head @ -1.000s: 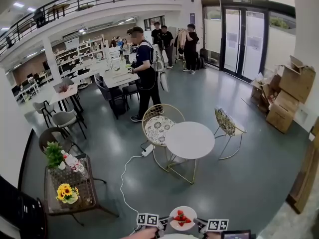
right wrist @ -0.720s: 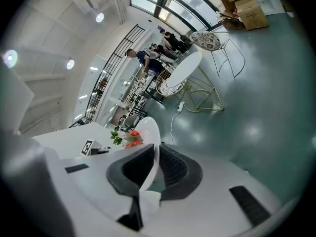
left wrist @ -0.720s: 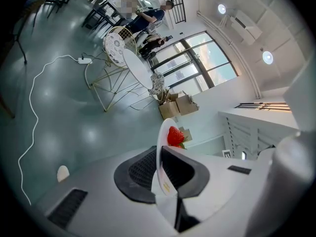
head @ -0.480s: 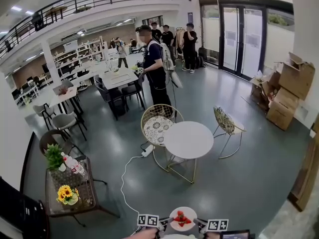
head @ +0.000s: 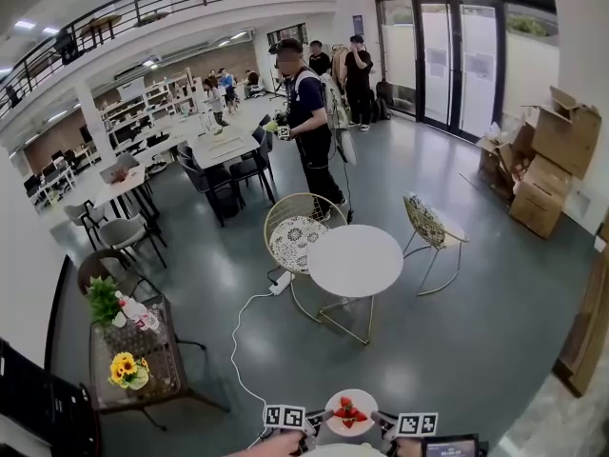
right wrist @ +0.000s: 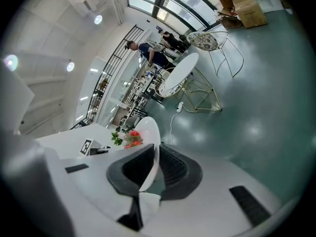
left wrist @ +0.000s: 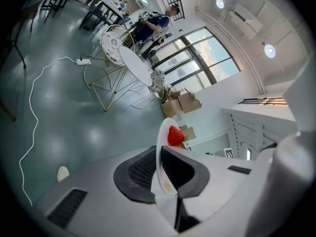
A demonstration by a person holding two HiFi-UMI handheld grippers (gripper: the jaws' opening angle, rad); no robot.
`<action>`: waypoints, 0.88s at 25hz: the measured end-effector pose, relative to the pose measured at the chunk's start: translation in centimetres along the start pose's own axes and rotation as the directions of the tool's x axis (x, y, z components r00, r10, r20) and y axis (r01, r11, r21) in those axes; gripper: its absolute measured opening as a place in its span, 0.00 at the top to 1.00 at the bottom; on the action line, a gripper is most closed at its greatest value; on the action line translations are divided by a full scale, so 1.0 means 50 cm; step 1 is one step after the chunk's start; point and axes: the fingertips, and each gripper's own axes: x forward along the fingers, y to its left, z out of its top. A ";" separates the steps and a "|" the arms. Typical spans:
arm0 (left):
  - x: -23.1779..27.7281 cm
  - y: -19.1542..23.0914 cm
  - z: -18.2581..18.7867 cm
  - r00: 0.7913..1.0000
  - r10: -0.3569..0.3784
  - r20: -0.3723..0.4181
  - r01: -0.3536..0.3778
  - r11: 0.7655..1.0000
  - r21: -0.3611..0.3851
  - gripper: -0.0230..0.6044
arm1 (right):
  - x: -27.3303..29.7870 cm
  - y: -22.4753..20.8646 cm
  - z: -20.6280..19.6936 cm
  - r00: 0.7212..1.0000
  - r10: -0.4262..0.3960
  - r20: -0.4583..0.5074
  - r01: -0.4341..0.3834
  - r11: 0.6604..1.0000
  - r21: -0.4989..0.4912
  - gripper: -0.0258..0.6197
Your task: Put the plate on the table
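A small white plate (head: 350,415) with red strawberries (head: 346,413) on it hangs at the bottom edge of the head view. My left gripper (head: 310,429) is shut on its left rim and my right gripper (head: 384,428) on its right rim. In the left gripper view the plate (left wrist: 163,152) stands edge-on between the jaws, a strawberry (left wrist: 176,135) showing beyond them. The right gripper view shows the plate (right wrist: 149,147) pinched the same way, with the strawberries (right wrist: 131,138) to its left. The round white table (head: 356,260) stands well ahead on thin gold legs.
Two gold wire chairs (head: 296,233) (head: 430,231) flank the table. A white cable (head: 241,346) with a power strip trails over the grey floor. A low glass side table (head: 133,355) with flowers and bottles is at left. A person (head: 312,127) walks behind; cardboard boxes (head: 544,174) are stacked at right.
The person behind the table has walked to the right. The table has drifted slightly left and nearer in view. Both grippers still hold the plate the same way.
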 end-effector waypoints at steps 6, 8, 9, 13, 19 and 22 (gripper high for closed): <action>0.040 -0.021 -0.008 1.000 0.020 0.005 -0.020 1.000 -0.003 0.93 | -0.029 -0.029 0.023 1.000 0.009 0.000 -0.009 1.000 -0.009 0.92; 0.050 -0.028 -0.014 0.999 0.035 0.006 -0.035 0.999 -0.008 0.93 | -0.038 -0.039 0.026 1.000 0.015 -0.003 -0.015 1.000 -0.004 0.92; 0.056 -0.031 -0.016 0.999 0.041 0.007 -0.041 0.999 -0.011 0.93 | -0.041 -0.046 0.028 1.000 0.020 -0.005 -0.020 1.000 -0.002 0.92; 0.072 -0.043 -0.022 0.997 0.069 0.019 -0.069 0.998 -0.010 0.93 | -0.053 -0.062 0.034 0.999 0.033 -0.023 -0.033 0.999 0.008 0.92; 0.092 -0.062 -0.009 0.997 0.067 0.049 -0.067 0.998 0.004 0.93 | -0.064 -0.070 0.065 0.997 0.068 -0.026 -0.068 0.998 -0.016 0.92; 0.102 -0.074 0.007 0.996 0.078 0.050 -0.080 0.996 0.033 0.93 | -0.068 -0.074 0.080 0.997 0.080 -0.006 -0.080 0.997 -0.003 0.92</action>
